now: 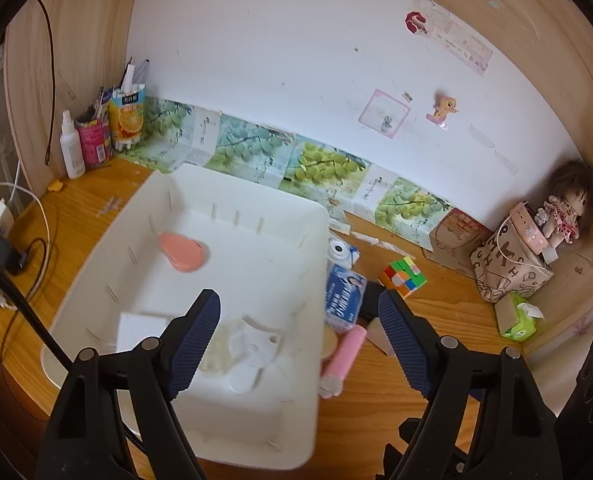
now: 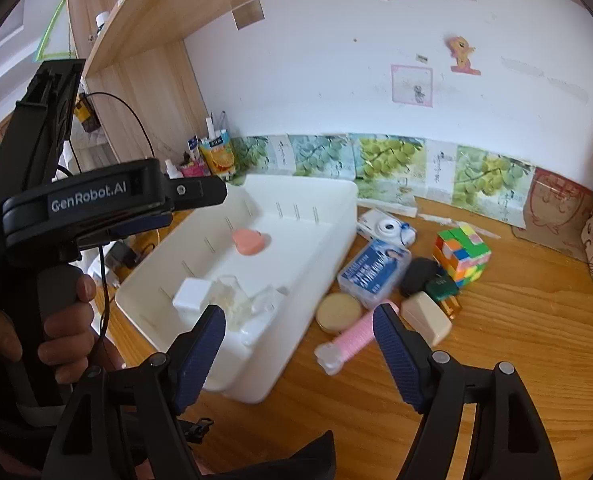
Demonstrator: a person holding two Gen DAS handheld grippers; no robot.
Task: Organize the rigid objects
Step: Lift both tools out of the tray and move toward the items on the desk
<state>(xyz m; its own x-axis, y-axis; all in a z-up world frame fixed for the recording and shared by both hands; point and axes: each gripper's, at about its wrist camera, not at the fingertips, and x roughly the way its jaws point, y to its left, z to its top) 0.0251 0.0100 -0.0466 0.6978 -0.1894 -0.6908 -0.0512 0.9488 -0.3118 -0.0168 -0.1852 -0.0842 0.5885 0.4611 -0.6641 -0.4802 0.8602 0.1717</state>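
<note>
A white bin (image 1: 320, 248) (image 2: 348, 216) on the wooden desk holds a pink heart-shaped piece (image 1: 184, 254) (image 2: 249, 241), a white block (image 1: 140, 330) (image 2: 192, 294) and clear plastic bits (image 1: 252, 348) (image 2: 248, 304). Right of it lie a pink cylinder (image 1: 344, 354) (image 2: 350, 342), a round tin (image 2: 339, 312), a blue-labelled box (image 1: 344, 296) (image 2: 374, 272), a Rubik's cube (image 1: 402, 276) (image 2: 462, 254) and a beige block (image 2: 426, 316). My left gripper (image 1: 298, 308) is open and empty over the bin's right side. My right gripper (image 2: 298, 320) is open and empty above the bin's near corner.
A white toy camera (image 2: 388, 228) lies behind the blue box, with dark small items (image 2: 418, 276) beside the cube. Cups and a spray bottle (image 1: 72, 144) stand at the back left. A paper bag (image 1: 508, 268), a doll (image 1: 568, 208) and tissues (image 1: 518, 316) sit at the right.
</note>
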